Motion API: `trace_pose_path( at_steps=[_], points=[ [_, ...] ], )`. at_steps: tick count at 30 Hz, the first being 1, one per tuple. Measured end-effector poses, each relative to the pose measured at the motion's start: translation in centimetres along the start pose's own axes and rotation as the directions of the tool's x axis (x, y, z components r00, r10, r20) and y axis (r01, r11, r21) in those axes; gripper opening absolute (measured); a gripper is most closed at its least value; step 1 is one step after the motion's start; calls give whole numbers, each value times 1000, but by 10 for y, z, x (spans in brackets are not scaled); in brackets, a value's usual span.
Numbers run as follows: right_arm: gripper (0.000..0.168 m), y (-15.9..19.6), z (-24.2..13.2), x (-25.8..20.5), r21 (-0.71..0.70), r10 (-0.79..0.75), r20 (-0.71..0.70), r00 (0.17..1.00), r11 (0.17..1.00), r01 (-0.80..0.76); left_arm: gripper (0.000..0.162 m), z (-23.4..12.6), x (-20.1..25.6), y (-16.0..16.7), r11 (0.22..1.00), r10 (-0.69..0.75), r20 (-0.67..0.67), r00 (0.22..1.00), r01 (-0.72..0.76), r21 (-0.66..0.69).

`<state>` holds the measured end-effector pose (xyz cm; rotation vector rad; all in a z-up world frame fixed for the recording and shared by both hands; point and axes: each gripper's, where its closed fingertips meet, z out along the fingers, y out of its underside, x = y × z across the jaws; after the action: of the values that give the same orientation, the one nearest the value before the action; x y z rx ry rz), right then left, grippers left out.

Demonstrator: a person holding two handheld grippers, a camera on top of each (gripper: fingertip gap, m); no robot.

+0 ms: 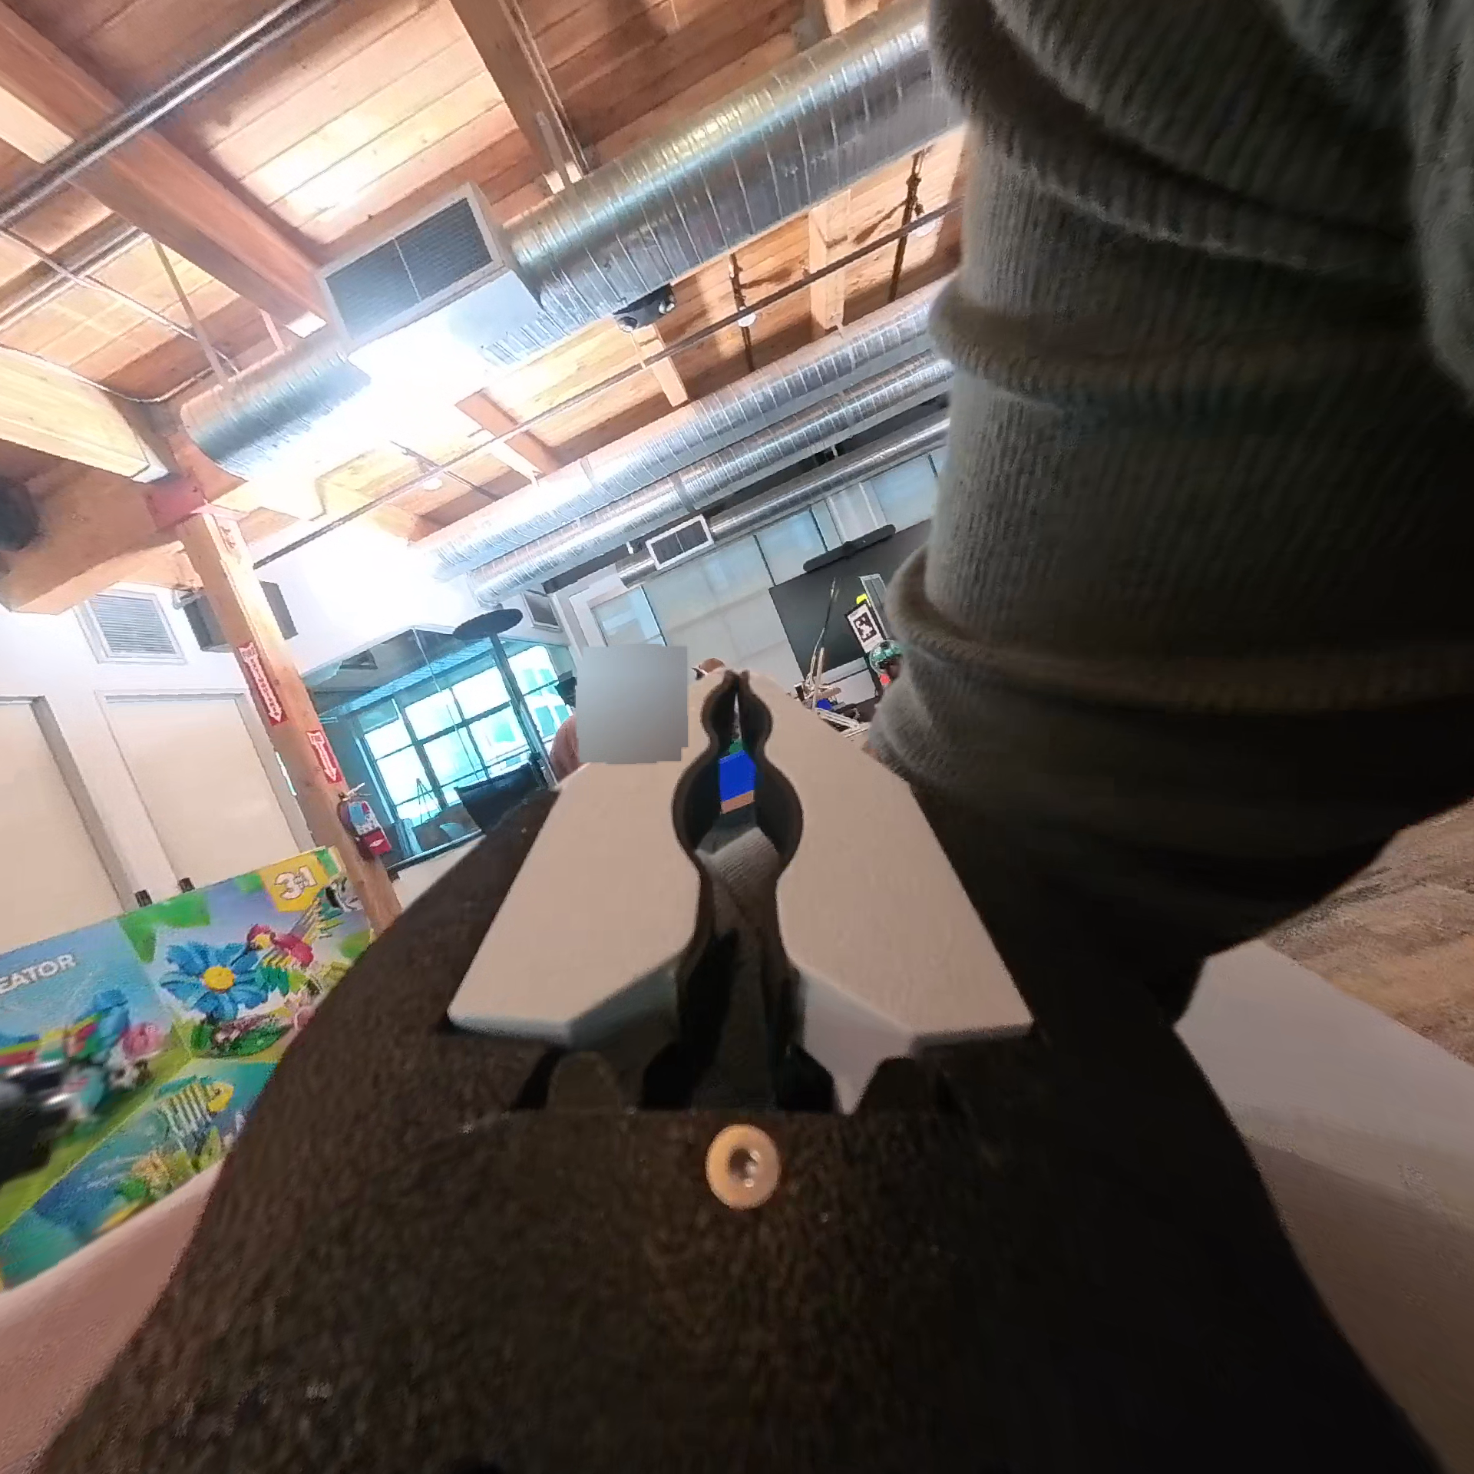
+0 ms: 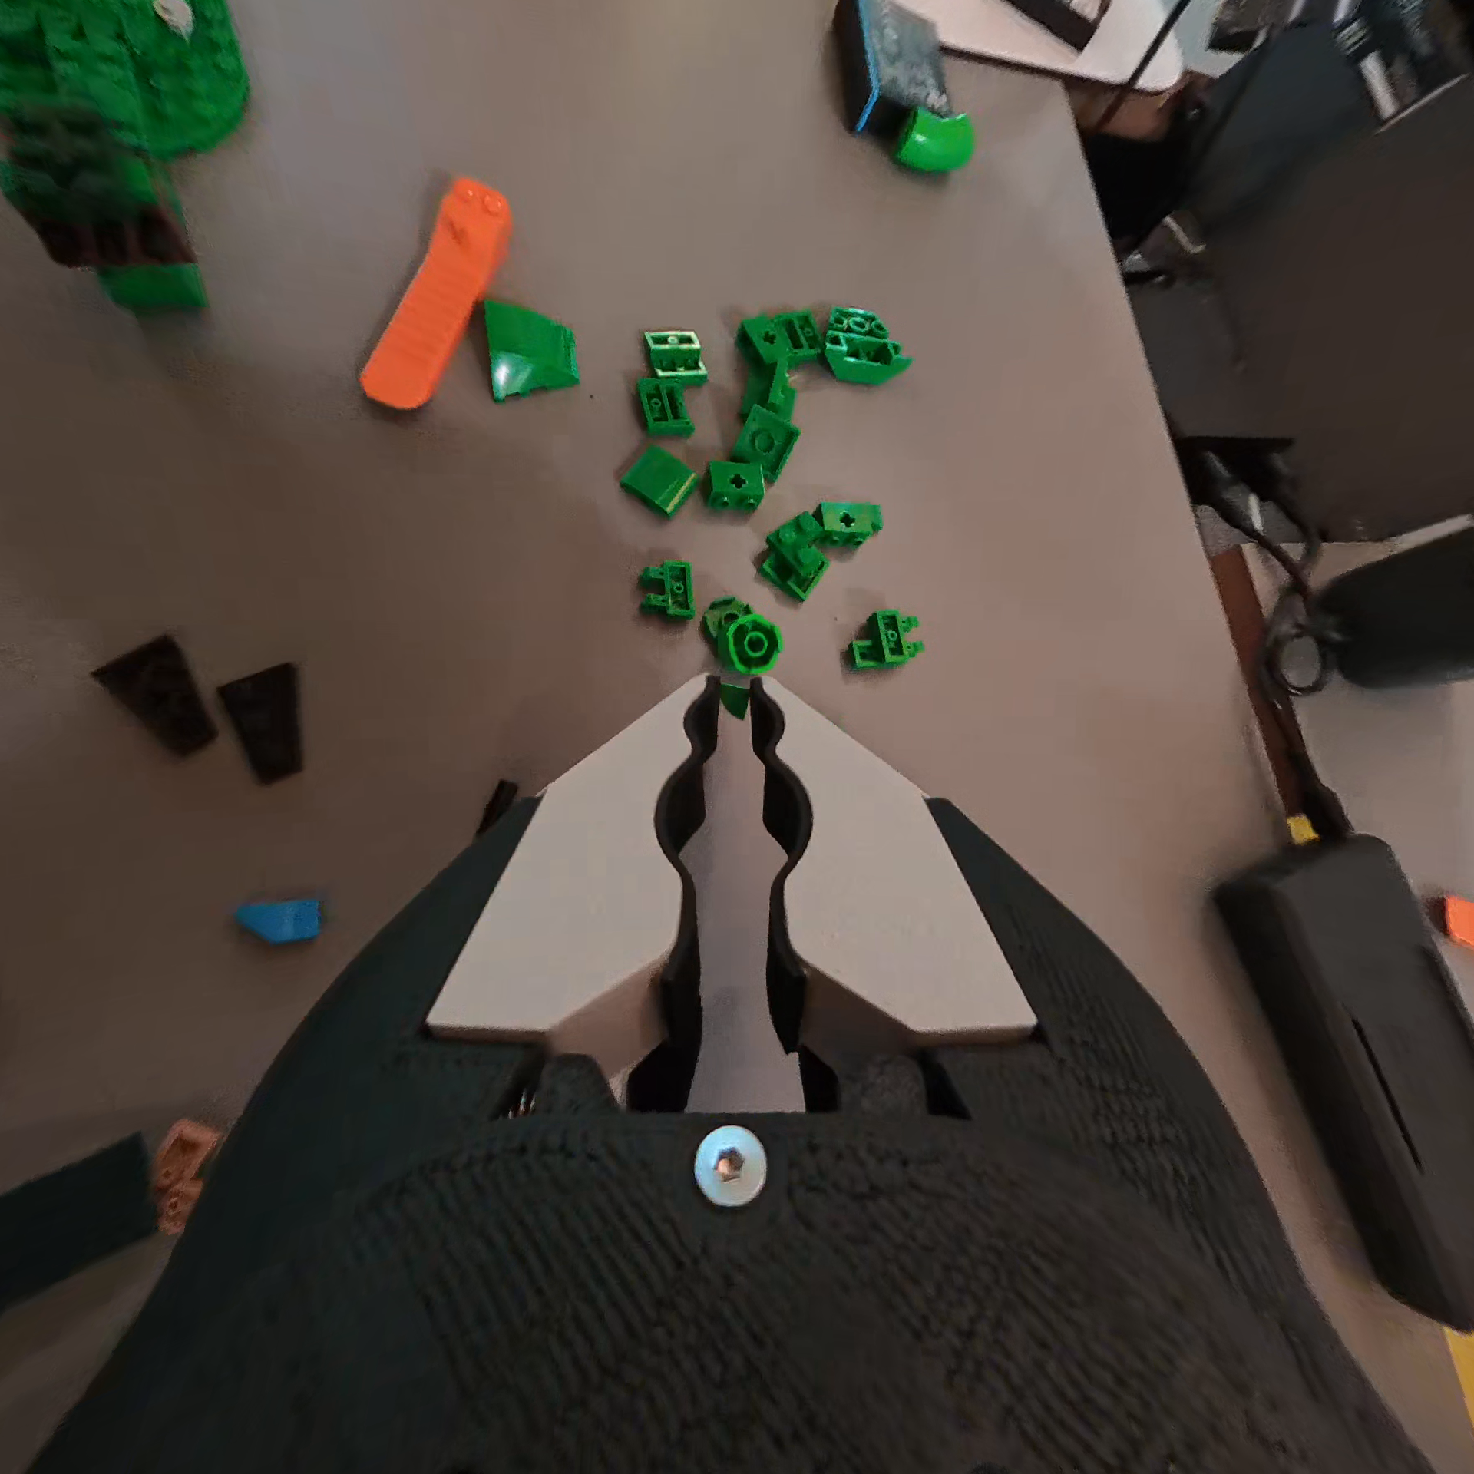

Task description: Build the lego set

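Observation:
In the right wrist view my right gripper point(image 2: 732, 686) points down over a grey table point(image 2: 478, 558) and is shut on a small green wedge-shaped piece point(image 2: 734, 700) at its tips. Just beyond lies a round green piece point(image 2: 751, 642), then a scatter of several small green bricks point(image 2: 766, 447). A partly built green model point(image 2: 120, 96) stands at the far left. In the left wrist view my left gripper point(image 1: 738, 679) points up toward the ceiling, tips touching. A small blue, green and tan thing point(image 1: 734, 778) shows through the gap between its fingers; I cannot tell whether it is held.
An orange brick separator point(image 2: 439, 295) and a green curved slope point(image 2: 526, 351) lie left of the pile. Two dark wedge plates point(image 2: 159, 694), a blue piece point(image 2: 279, 917) and a tan piece point(image 2: 183, 1156) lie at left. Black equipment point(image 2: 1356, 1037) borders the right edge. The set's box point(image 1: 159, 1037) and a grey-green sleeve point(image 1: 1196, 478) flank the left gripper.

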<state>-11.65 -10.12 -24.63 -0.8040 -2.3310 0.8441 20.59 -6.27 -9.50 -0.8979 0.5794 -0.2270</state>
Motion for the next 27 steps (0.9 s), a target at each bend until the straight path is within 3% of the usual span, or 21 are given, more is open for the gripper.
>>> trace_pose_path(
  at_steps=[8, 13, 16, 19, 23, 27],
  points=[
    [14, -2, 3, -2, -4, 34, 21, 999, 999, -34, 0, 0, -1, 1, 1000, -10, 3, 1000, 10, -3],
    [11, 2, -47, 4, 82, 148, -53, 988, 986, -143, 0, 0, -1, 2, 1000, -16, 4, 1000, 16, -3],
    [11, 30, -91, 20, 64, 218, -178, 960, 976, -210, 0, 1, 2, 3, 1000, -15, -10, 1000, 15, -6],
    [7, 70, -147, 41, 107, 369, -337, 866, 929, -354, 0, 1, 4, 3, 1000, -4, -18, 1000, 4, -7],
    [9, 151, -215, 55, 169, 577, -530, 621, 790, -589, 0, 2, 4, 5, 1000, -19, -17, 1000, 19, -11],
    [11, 222, -248, 40, 148, 641, -625, 445, 657, -739, 0, 3, 6, 5, 1000, -23, -26, 999, 22, -11]
  ],
)
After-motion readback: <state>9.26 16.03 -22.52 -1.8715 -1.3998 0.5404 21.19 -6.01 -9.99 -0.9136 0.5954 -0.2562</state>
